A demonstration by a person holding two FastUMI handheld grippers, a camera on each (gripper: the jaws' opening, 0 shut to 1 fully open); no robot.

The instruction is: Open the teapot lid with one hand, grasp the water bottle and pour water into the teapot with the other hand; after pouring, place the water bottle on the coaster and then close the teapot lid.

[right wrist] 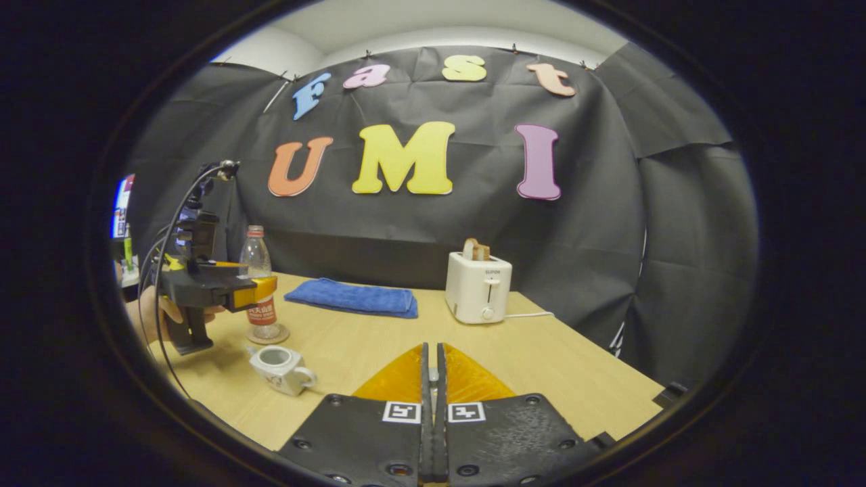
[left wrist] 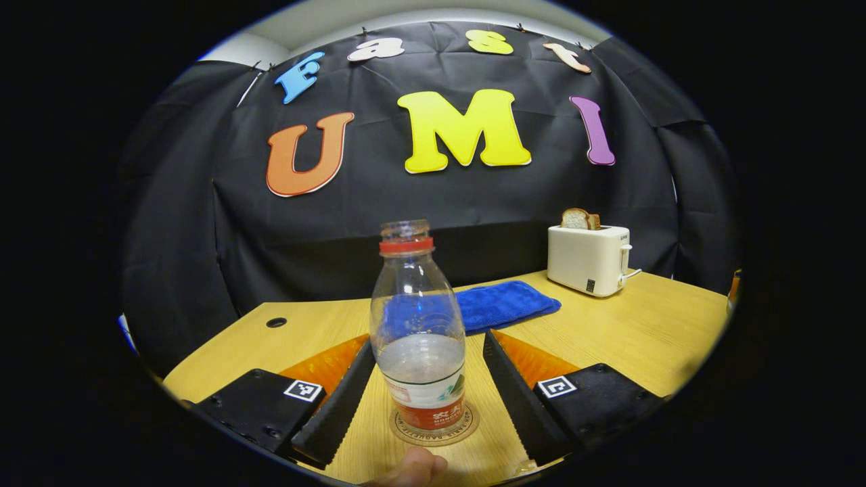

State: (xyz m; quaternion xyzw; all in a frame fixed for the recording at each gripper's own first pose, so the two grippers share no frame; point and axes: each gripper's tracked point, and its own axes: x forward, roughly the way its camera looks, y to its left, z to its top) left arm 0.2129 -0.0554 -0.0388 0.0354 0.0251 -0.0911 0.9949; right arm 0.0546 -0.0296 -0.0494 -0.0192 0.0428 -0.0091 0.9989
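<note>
Clear plastic water bottle (left wrist: 419, 331) upright on round coaster (left wrist: 467, 427) between the spread left gripper (left wrist: 419, 399) fingers; right gripper (right wrist: 433, 379) closed empty.

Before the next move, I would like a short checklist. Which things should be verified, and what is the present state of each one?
1. Water bottle stands upright on the coaster: ok.
2. Left gripper is open, fingers apart from the bottle on both sides: ok.
3. Teapot is open and ready for water: ok, its mouth shows no lid.
4. Right gripper holds the lid: not ok, its fingers are shut together with nothing visible between them.
5. Where the lid lies: cannot tell.
6. Bottle has no cap on: ok, and it holds water in its lower part.
</note>
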